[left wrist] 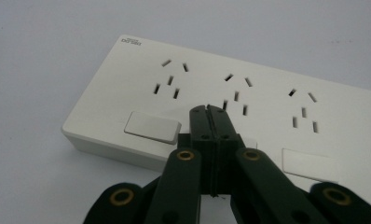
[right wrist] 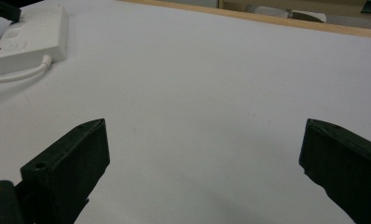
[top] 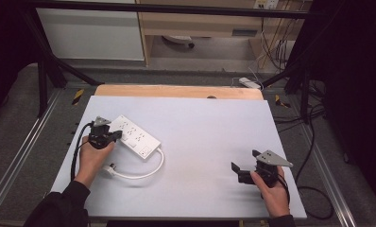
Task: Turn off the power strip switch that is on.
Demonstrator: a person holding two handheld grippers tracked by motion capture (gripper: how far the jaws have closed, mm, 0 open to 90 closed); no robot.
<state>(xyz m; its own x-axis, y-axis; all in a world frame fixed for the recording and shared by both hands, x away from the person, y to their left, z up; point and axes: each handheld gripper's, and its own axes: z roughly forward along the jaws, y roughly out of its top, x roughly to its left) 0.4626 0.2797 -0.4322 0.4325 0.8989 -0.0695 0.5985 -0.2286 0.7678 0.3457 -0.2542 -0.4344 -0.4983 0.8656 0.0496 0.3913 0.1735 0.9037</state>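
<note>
Pale grey-blue tabletop (top: 200, 137) w/ a wooden strip along the far edge, dark room and loose cables behind it.

Main thing is the white plastic power strip (top: 133, 136), lying flat at an angle on the left half of the table. Its white cord (top: 146, 174) loops toward the near edge and ends in a white plug (top: 109, 169) lying loose on the table, so it's not plugged into anything.

Left gripper (top: 114, 135) is right over the strip's near-left end, jaws pressed fully together w/ nothing between them; in the left gripper view the tips (left wrist: 209, 111) sit over the row of rocker switches (left wrist: 152, 127), just beside the middle socket group. Looks to me like it's about to poke a switch, or already is; can't tell if there's contact. So imo early/mid step, press not confirmed.

Right gripper (top: 245, 166) is well apart on the right side, jaws wide open, holding nothing.

Count: 1 strip, 1 cord, 1 plug, 2 grippers; 3 socket groups visible close up.
</note>
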